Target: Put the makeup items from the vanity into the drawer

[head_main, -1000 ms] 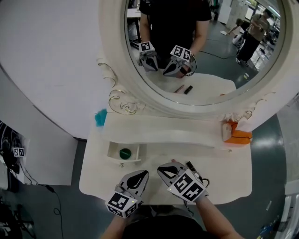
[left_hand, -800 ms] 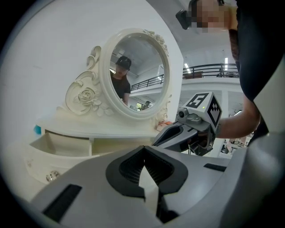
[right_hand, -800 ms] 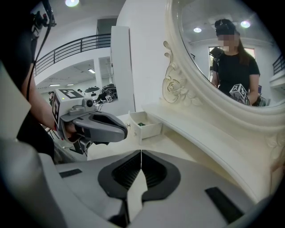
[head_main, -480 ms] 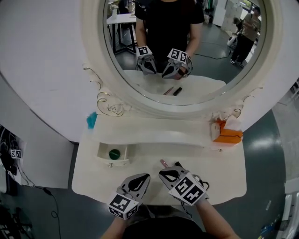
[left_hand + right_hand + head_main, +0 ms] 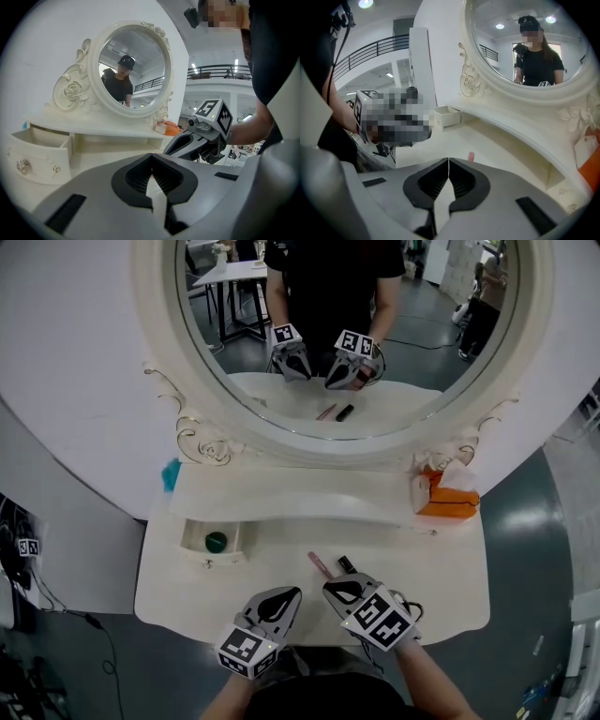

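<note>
Head view: the right gripper (image 5: 330,586), jaws pressed together on nothing, is nearer the slim pink makeup stick (image 5: 320,565) than the equally closed, empty left gripper (image 5: 291,592). The stick lies just beyond, pointing away and leaning left. The open white drawer (image 5: 208,556) sits well left of it.

Reads as a mock dressing corner staged inside a large lab or workshop hall, not a real home. Homely only close around the ornate round mirror (image 5: 347,334): just below it a white carved bench (image 5: 441,596) with a small open drawer (image 5: 211,542), and at its lower right an orange tissue box (image 5: 448,502). Given away by bare grey-green floor (image 5: 534,549) right of the mirror, a square marker tag (image 5: 28,547) to its lower left, a work table (image 5: 225,273) reflected inside it, and a balcony railing (image 5: 213,70) to its right.
</note>
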A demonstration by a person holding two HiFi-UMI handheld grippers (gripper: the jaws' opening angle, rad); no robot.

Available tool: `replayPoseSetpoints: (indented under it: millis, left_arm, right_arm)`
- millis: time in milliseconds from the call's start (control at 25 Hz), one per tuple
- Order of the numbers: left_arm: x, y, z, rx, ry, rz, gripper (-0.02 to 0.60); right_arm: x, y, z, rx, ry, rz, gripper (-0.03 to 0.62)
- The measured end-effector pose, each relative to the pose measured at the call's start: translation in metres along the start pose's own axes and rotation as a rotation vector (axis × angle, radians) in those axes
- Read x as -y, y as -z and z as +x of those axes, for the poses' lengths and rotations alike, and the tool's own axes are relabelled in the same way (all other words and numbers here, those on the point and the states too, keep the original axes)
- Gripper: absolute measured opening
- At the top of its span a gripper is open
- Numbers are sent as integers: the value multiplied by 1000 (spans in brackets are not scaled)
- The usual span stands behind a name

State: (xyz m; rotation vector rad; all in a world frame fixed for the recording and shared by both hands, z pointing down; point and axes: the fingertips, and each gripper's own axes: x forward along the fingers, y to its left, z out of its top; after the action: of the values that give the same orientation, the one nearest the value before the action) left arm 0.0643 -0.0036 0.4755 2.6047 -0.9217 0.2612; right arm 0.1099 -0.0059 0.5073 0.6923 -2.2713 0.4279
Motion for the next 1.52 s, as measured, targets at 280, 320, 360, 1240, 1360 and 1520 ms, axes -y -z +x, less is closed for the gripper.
replayPoseSetpoints:
  millis: [280, 320, 360, 1240, 1360, 1520]
  left_arm:
    - [-3, 1, 0, -10, -6, -8, 14]
    - [-5, 1, 0, -11, -6, -7, 14]
    - [-6, 1, 0, -12, -6, -8, 14]
    - [-65, -6, -32, -3, -73, -45, 14]
    - [-73, -8, -35, -1, -76, -45, 14]
    - [-82, -12, -40, 7, -78, -44, 14]
  right_arm:
    - [24, 18, 9, -63, 128, 25, 23]
    - [26, 21, 13, -76, 130, 31, 25]
    - [27, 23, 16, -87, 130, 36, 25]
    - [31, 38, 50, -262, 144, 83, 51]
    - [24, 21, 55, -231, 135, 68, 51]
    - [14, -6, 65, -188, 107, 47, 51]
